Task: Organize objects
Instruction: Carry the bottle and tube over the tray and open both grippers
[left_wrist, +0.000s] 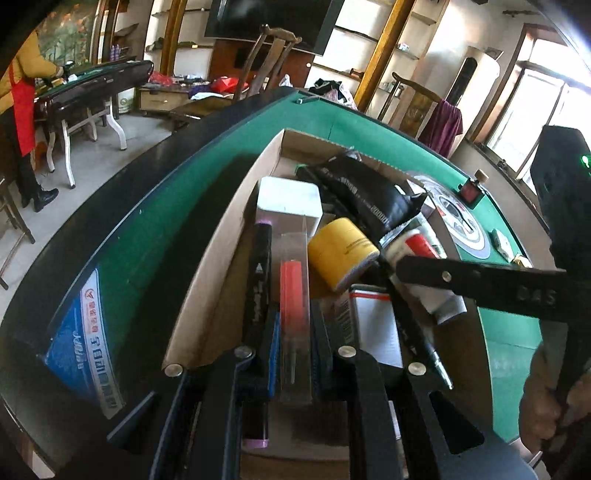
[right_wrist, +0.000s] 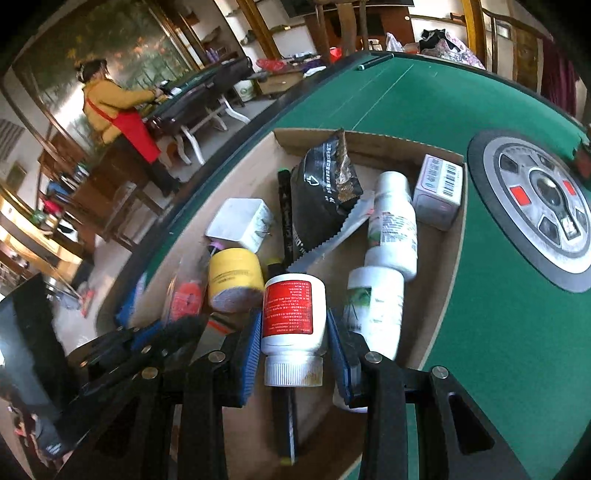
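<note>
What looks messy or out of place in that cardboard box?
The black foil pouch is torn open, its jagged edge lying across the other items. The yellow jar lies tipped on its side, and two white bottles lie flat, overlapping. Everything in the cardboard box is heaped rather than sorted.

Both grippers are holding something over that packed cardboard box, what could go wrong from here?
1. The white bottle with the red label in the right gripper may land on the yellow jar or the white bottles and roll.
2. The clear tube with the red insert in the left gripper could jam against the black marker.
</note>
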